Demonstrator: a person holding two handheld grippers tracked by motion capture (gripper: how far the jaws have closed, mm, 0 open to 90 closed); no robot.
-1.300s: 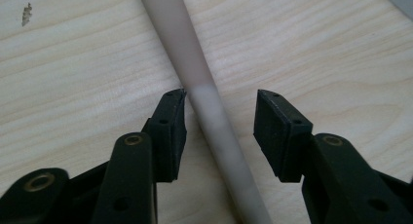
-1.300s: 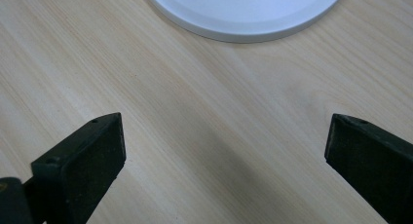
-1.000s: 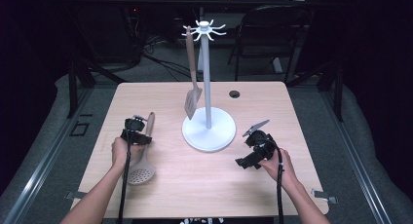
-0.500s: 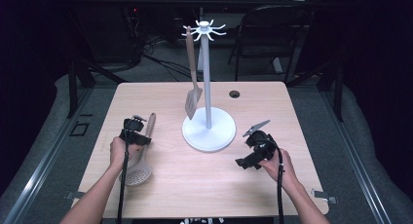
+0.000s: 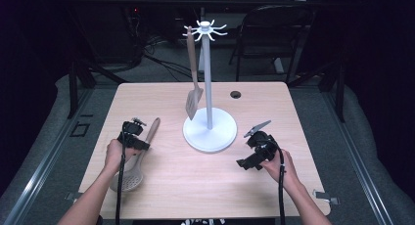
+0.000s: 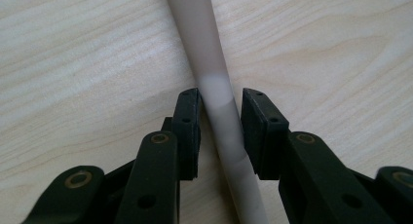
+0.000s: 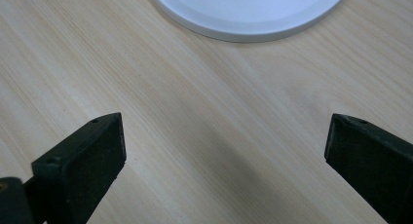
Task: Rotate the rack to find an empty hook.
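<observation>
Dark curtains and a chair frame stand behind the pale wooden bench point(image 5: 161, 95). On it stands one white utensil stand point(image 5: 209, 132) with a ring of hooks at the top, and one spatula point(image 5: 193, 83) already hangs from a hook, its blade just beside the pole. One slotted spoon point(image 5: 138, 159) lies flat on the bench at the left, its handle pointing toward the far edge.

The left gripper point(image 6: 220, 131) is down over that handle. Its fingers point(image 6: 187, 131) have just been closing and now stand on either side of the pale handle: the left pad seems to touch it, while a thin gap shows at the other, so the grip looks not quite made. The right gripper point(image 7: 221, 151) hovers over bare wood near the stand's base, its fingers spread wide with nothing between them.

By my reading, one of two utensils is hung; gripping, lifting and hooking the spoon remain.
</observation>
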